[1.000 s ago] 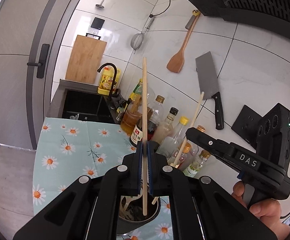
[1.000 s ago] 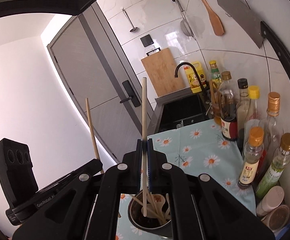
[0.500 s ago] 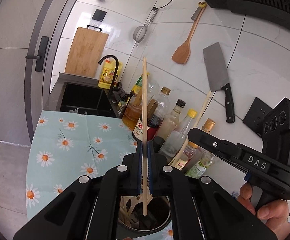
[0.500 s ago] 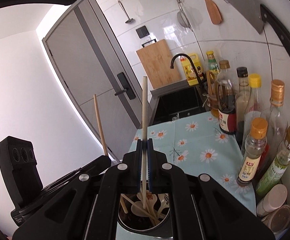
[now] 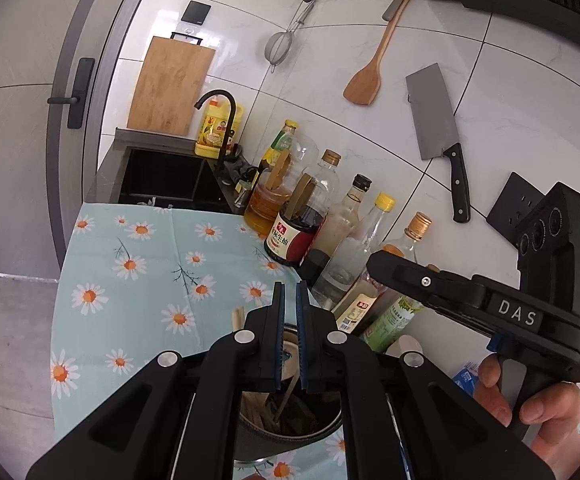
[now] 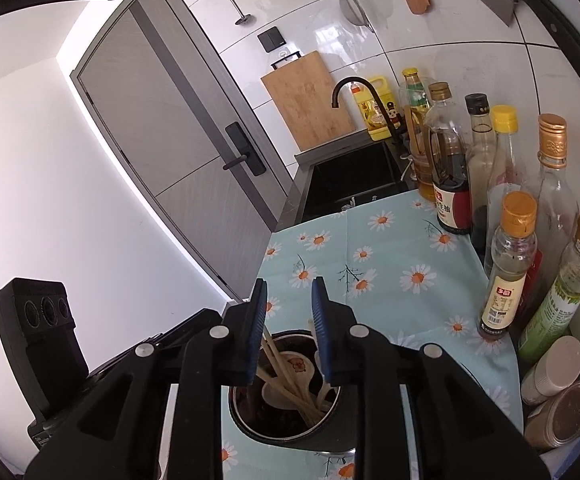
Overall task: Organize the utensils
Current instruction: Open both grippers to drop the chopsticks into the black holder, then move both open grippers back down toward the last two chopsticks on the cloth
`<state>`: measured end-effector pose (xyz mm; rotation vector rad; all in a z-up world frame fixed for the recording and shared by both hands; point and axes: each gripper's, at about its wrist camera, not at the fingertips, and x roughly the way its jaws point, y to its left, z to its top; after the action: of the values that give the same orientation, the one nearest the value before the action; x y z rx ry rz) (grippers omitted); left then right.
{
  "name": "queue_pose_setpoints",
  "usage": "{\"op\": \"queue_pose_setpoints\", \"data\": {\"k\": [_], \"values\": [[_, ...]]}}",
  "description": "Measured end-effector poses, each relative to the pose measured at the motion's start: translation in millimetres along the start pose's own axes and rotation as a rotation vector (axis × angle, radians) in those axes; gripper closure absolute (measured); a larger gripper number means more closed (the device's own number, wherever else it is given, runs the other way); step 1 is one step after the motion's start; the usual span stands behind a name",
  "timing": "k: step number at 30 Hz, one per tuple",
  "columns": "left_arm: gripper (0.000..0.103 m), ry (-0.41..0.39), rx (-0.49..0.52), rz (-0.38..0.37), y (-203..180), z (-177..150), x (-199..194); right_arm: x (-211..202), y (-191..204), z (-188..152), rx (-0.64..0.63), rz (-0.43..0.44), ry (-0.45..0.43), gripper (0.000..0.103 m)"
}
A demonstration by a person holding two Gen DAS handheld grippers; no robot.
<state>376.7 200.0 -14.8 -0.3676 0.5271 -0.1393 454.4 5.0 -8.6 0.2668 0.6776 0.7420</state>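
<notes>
Claws (image 5: 289,292) (image 6: 289,292) parted, holding nothing.

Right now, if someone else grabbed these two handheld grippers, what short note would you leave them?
Left gripper: jaws a crack apart, empty, above the pot.
Right gripper: jaws have just been opening, empty, over the same pot.
Chopsticks and wooden spoons stand in the pot on the daisy cloth.
Done: chopsticks are in.
Left to do: no loose utensils show on the cloth; look beyond view.

Both chopsticks have dropped into the utensil holder (image 6: 286,412), leaving the left tool (image 5: 290,300) and right tool (image 6: 289,300) parted and empty.
</notes>
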Motion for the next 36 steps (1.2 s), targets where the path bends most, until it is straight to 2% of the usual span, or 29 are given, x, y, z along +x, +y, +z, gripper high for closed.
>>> {"op": "queue_pose_setpoints", "data": {"k": [4,8,15,17,18,20,27,29,30,36], "values": [[0.098,0.009,-0.001,-0.009,-2,-3,-6,-6,2,-3,0.010,0.000,0.014,0.078],[0.097,0.014,0.011,-0.020,-6,-6,-17,-13,6,-5,0.031,-0.002,0.027,0.073],[0.097,-0.021,0.019,-0.049,-16,-10,-50,-36,20,-18,0.014,0.002,0.050,0.072],[0.096,-0.025,0.039,-0.037,-22,-13,-61,-43,23,-24,0.007,-0.004,0.063,0.065],[0.092,-0.029,0.041,-0.041,-24,-15,-67,-47,24,-27,0.009,-0.001,0.066,0.062],[0.062,-0.035,0.046,-0.036,-27,-19,-78,-54,26,-34,0.003,-0.002,0.077,0.056],[0.061,-0.021,0.045,-0.023,-32,-43,-115,-81,21,-66,0.004,-0.023,0.137,0.042],[0.051,-0.006,0.048,-0.018,-32,-49,-122,-86,18,-77,0.014,-0.019,0.167,0.039],[0.050,0.003,0.051,-0.021,-32,-53,-125,-89,16,-82,0.019,-0.010,0.182,0.037],[0.049,0.063,0.048,-0.015,-30,-69,-135,-89,15,-108,0.029,-0.005,0.294,0.036]]}}
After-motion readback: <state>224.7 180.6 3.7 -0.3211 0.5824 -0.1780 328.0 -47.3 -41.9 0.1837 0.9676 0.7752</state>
